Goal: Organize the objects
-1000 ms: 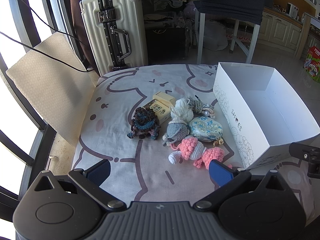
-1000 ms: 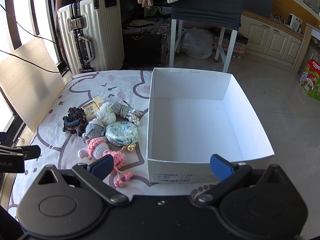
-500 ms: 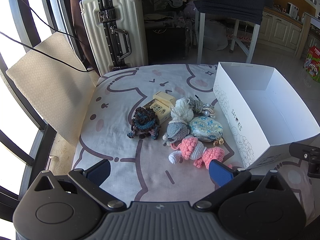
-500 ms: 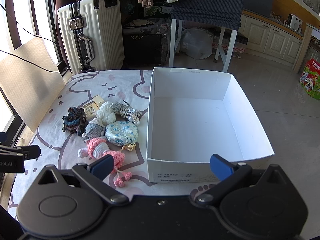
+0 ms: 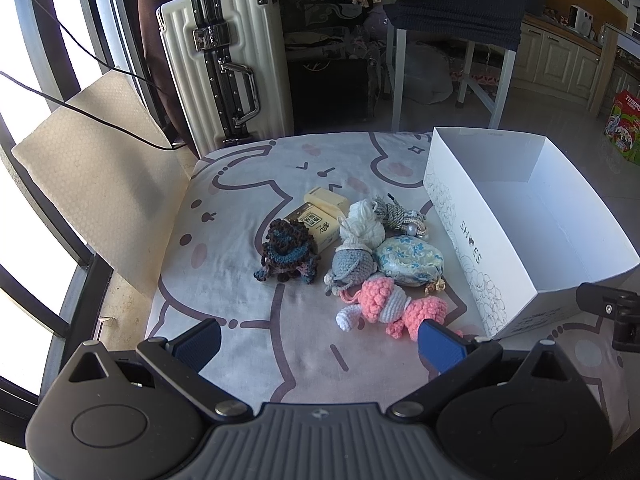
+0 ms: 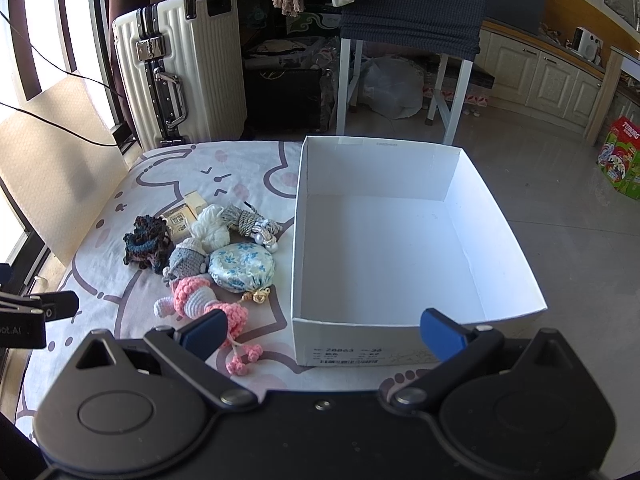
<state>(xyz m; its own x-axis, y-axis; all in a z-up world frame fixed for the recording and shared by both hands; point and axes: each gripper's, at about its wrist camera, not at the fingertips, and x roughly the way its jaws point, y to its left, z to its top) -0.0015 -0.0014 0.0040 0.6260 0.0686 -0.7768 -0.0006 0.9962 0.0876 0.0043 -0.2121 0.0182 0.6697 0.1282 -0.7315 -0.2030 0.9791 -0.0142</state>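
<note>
While both hand-held grippers [image 5: 318, 338] [image 6: 322, 332] gape empty, knobbly crochet toys [image 5: 394, 308], glossy brocade pouch [image 5: 410, 262], smooth rectangular cardboard box [image 6: 348, 338].

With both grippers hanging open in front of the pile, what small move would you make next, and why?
I would probably ease the left gripper forward and down over the pink crochet doll. Both grippers are open and hold nothing, the white shoe box is empty, and the doll lies nearest the left gripper at the near edge of the pile, so it looks easiest to lift first.
</note>
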